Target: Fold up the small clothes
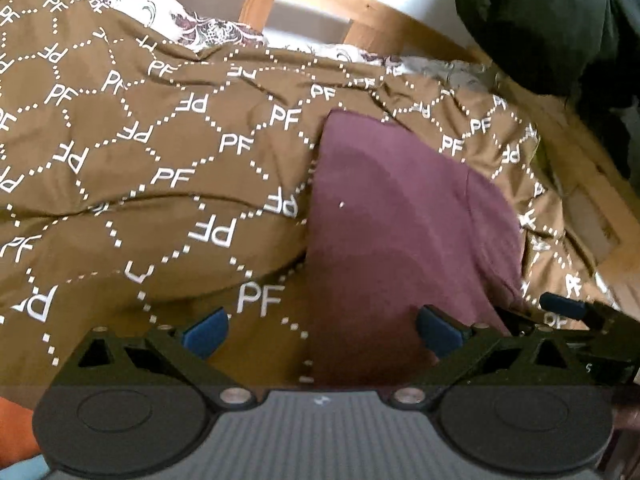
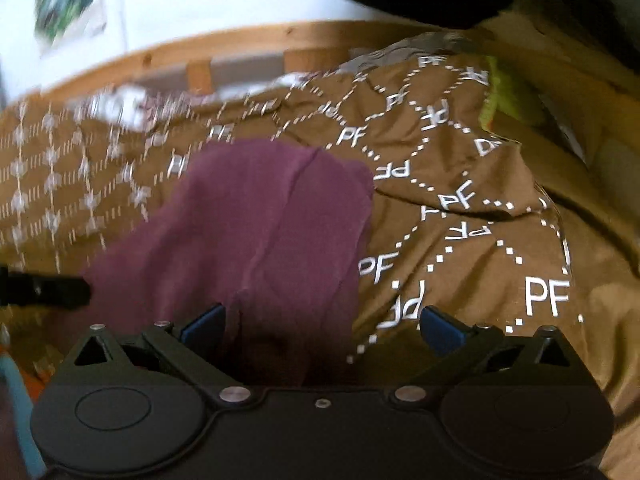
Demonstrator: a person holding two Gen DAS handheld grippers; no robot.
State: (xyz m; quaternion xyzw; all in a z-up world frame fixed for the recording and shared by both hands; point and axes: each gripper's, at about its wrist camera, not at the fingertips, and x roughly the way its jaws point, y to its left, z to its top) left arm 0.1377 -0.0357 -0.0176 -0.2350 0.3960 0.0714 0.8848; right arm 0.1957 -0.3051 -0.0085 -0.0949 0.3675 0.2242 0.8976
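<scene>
A maroon small garment (image 1: 404, 232) lies flat on a brown bedspread (image 1: 160, 184) printed with white "PF" letters. My left gripper (image 1: 322, 334) is open, low over the garment's near left edge, with nothing between its blue pads. The right gripper's fingers (image 1: 568, 308) show at the garment's near right side. In the right wrist view the garment (image 2: 256, 232) lies ahead and left. My right gripper (image 2: 322, 328) is open over its near right edge, empty. The left gripper's finger (image 2: 48, 288) shows at the left.
A wooden bed rail (image 1: 360, 4) runs along the far side, against a white wall. A dark bundle of cloth (image 1: 552, 24) sits at the far right corner. A floral sheet (image 1: 208, 28) shows beyond the bedspread. Something yellow-green (image 2: 504, 96) lies by the right edge.
</scene>
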